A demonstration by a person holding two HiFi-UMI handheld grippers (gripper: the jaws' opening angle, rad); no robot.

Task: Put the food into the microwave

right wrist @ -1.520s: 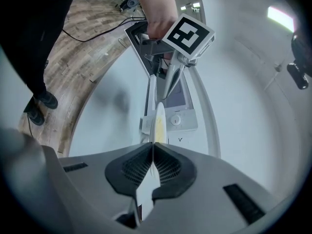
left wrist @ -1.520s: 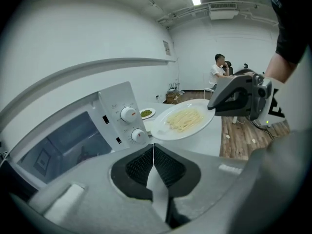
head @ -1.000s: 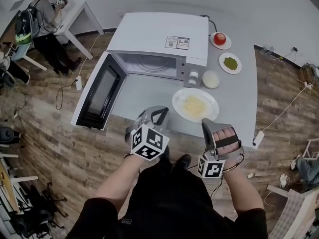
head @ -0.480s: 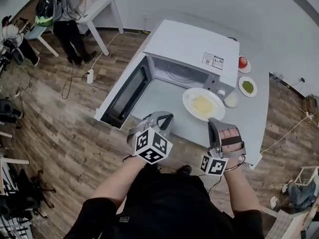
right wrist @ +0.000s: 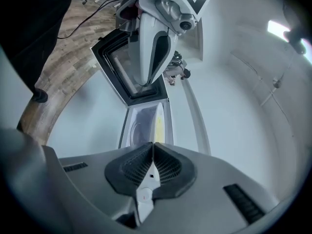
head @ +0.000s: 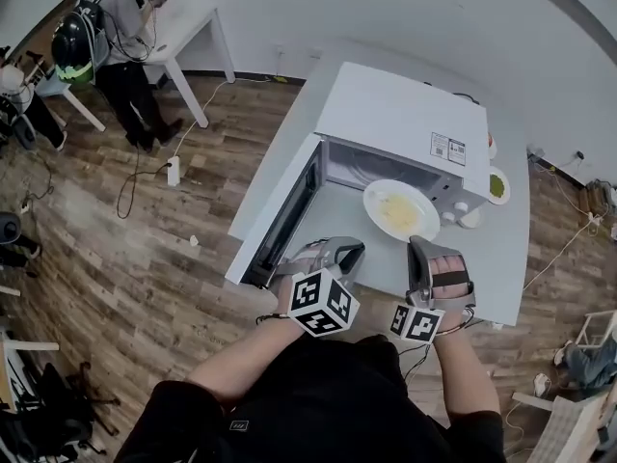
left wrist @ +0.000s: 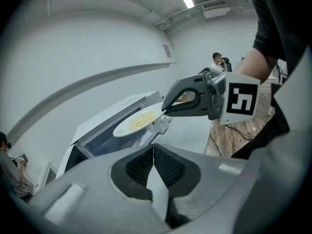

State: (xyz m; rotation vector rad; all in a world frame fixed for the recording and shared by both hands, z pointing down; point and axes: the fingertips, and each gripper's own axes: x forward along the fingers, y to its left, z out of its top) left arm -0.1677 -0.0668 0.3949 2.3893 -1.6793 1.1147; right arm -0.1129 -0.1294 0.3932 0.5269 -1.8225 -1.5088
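A white plate of yellow food [head: 401, 208] hangs in front of the open microwave [head: 405, 123], whose door [head: 284, 215] swings out to the left. My right gripper [head: 416, 244] is shut on the plate's near rim. In the right gripper view the plate [right wrist: 158, 123] shows edge-on at the jaws, with the microwave cavity [right wrist: 139, 126] behind it. My left gripper [head: 347, 251] is shut and empty, beside the door's inner face. The left gripper view shows the plate [left wrist: 136, 122] held by the right gripper [left wrist: 168, 108].
The microwave stands on a grey table [head: 501, 258]. Right of it sit a small white bowl [head: 470, 218] and a plate of green food [head: 497, 185]. A person [head: 106, 27] stands at a white desk far back left. Wooden floor lies to the left.
The right gripper has carried the plate off the table toward the microwave's opening. The left gripper has moved the same way, nearer the open door.
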